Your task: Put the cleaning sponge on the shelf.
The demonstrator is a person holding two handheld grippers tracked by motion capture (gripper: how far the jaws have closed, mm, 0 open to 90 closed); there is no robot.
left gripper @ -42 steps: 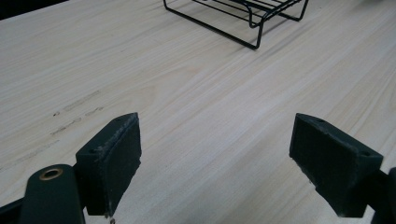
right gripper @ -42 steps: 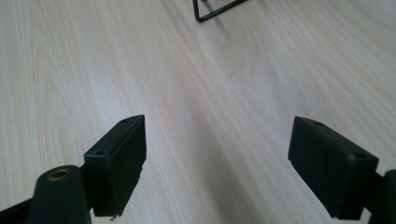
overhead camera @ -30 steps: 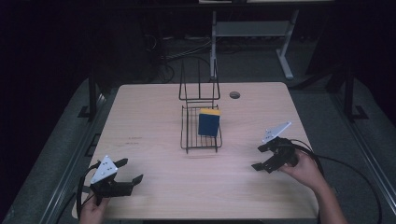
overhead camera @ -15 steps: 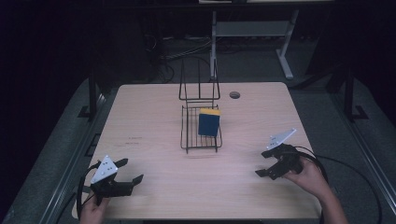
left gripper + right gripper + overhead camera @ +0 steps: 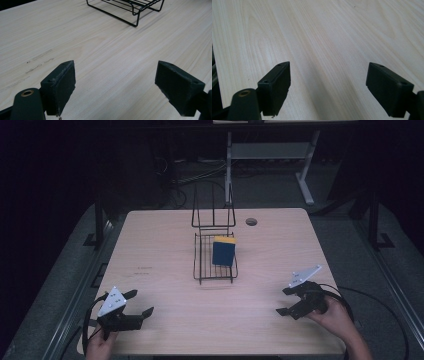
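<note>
Both claws gape empty, well apart from the sponge between them.

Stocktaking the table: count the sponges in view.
1. A blue rectangular sponge with a yellow top stands upright in the black wire rack at the table's centre. None seems hidden.

**No legible writing**

No text, label, brand, number or sign can be read anywhere. The only candidate is a few faint dark smudges on the table, left of centre in the high view and at the left of the left gripper view; they are too blurred to read.
</note>
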